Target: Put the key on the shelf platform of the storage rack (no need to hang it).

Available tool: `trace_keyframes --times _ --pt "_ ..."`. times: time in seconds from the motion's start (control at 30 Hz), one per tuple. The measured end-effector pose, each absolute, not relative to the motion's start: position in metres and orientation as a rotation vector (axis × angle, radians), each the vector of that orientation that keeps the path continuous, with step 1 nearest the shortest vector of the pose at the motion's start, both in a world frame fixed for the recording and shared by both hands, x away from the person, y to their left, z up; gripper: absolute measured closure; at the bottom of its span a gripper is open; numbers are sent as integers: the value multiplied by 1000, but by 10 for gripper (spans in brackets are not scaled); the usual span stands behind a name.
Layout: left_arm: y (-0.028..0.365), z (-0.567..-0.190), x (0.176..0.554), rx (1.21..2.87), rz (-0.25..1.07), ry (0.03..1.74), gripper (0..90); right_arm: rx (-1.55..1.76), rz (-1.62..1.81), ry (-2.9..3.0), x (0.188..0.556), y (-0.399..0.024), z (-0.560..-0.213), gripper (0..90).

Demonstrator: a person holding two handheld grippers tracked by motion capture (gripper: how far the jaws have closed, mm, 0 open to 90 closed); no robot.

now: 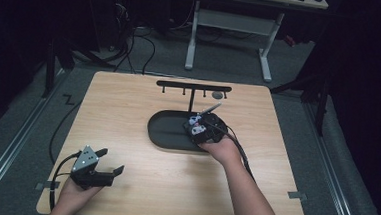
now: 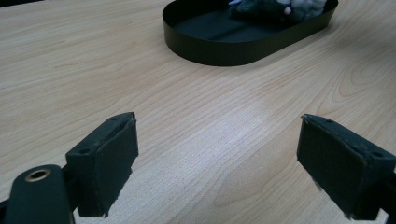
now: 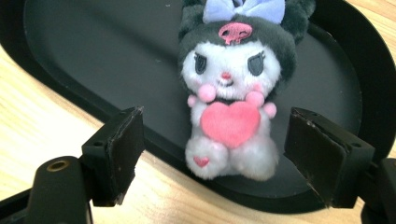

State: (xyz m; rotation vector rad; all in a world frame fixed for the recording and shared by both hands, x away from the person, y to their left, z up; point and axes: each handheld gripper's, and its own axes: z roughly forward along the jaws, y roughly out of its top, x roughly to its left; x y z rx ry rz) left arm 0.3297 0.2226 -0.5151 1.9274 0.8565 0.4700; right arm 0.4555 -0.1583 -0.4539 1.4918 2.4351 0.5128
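The right gripper (image 3: 212,154) is spread wide with the plush (image 3: 233,93) between its jaws, lying in the tray (image 3: 84,56) (feet on the rim). Likely next: clamp. The left gripper (image 2: 217,161) idles, open.

You have no readable text, label, brand or number here. Only signs — pink skull emblem on plush toy (image 3: 233,88) hood, pink heart held at its chest, small pink heart on its foot. Nothing else legible.
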Motion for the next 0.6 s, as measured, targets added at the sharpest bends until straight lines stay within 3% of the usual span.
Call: trace_keyframes --times 0.6 --pt "218 -517 329 1942 467 847 134 1486 613 2315 420 -189 -460 208"
